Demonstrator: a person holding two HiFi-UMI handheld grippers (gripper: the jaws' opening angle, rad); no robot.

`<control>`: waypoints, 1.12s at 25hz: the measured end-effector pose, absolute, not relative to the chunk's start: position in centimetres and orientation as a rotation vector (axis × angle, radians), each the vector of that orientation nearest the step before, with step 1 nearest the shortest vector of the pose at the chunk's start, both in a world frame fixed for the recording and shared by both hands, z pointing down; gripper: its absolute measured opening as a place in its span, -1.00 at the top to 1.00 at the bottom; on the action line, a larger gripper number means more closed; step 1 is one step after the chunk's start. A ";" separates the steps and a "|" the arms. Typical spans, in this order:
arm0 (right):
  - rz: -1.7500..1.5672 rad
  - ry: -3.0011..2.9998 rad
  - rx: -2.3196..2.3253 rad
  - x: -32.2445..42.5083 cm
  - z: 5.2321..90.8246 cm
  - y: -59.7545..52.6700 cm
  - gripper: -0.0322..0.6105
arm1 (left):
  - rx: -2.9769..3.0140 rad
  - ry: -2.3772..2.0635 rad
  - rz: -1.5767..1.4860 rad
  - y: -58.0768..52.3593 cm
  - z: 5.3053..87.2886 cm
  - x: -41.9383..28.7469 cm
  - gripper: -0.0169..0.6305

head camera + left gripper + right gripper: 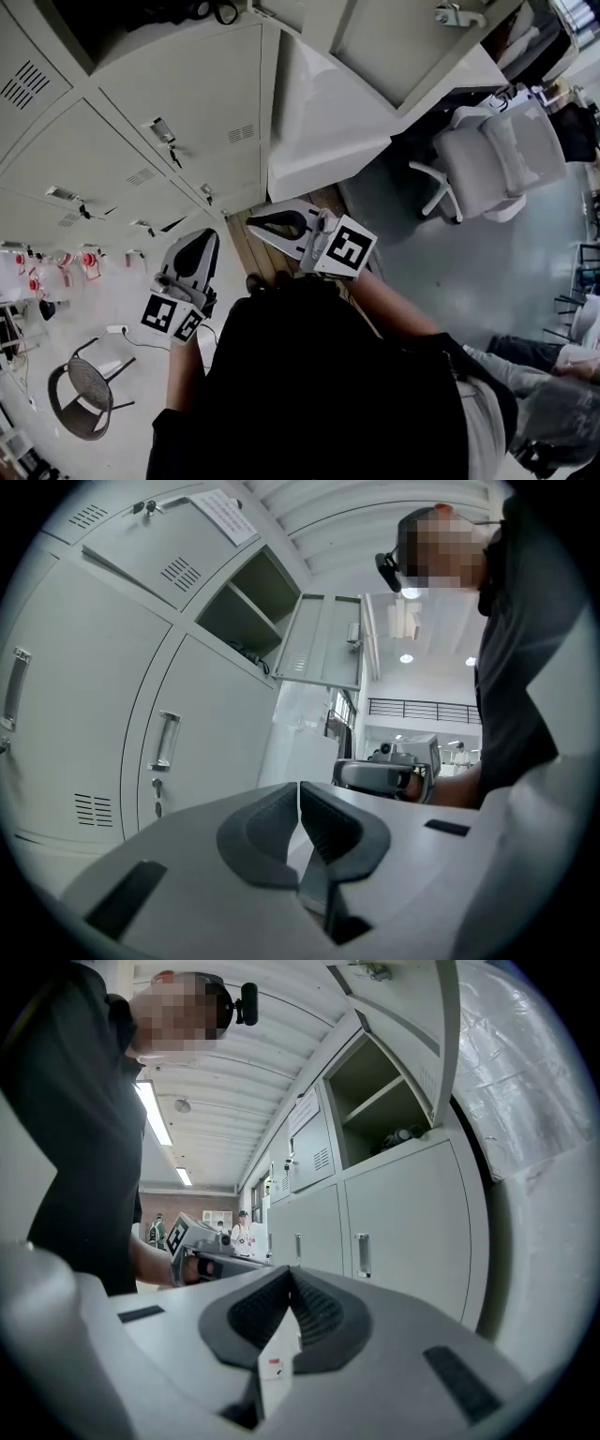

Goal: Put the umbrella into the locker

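Jaws of the left gripper [299, 794] are lying together, tip against tip, with nothing between them, and those of the right gripper [288, 1283] are likewise pressing shut on nothing. A person [309, 384] in a dark top is holding both grippers level in front of a bank of grey lockers [141, 141], near each other but apart. Each gripper is showing in the other's view, off to the side of the fingers. Ahead of the left fingers [262, 832] and to their left, closed doors are standing, one with an upright handle [164, 741]. Above those fingers one compartment [267, 583] is gaping, its door [323, 639] hanging swung out. Seen from the right fingers [248, 1312], the same compartment is sitting high and to the right, with a shelf [380, 1101] splitting it. The umbrella is not showing clearly anywhere. A small dark thing [403, 1135] is lying on the compartment's floor under that shelf and may be it, but it is too small to tell. In the head view a white chair [497, 155] is standing well apart, off to the right of the right fingers.
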State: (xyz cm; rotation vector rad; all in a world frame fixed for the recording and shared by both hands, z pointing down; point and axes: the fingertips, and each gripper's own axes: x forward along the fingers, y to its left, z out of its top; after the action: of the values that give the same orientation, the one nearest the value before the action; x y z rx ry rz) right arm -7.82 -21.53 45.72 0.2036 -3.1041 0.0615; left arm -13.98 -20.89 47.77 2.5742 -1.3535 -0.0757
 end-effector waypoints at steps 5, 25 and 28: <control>0.064 -3.112 0.190 -7.1 45.9 -21.2 0.86 | 2.587 -1.339 -0.051 -20.7 47.6 -12.7 0.88; 0.080 -3.143 0.208 -1.4 47.0 -20.6 0.86 | 2.547 -1.381 0.029 -18.3 49.3 -9.5 0.88; 0.092 -3.130 0.209 -1.0 47.7 -21.0 0.86 | 2.539 -1.354 0.046 -18.3 50.2 -9.2 0.88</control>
State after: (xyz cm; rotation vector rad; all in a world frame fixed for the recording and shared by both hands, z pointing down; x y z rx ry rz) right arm -0.96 -20.99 47.74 0.2088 -3.1302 0.0923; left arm -9.18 -18.33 50.24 2.5391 -1.3544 0.0460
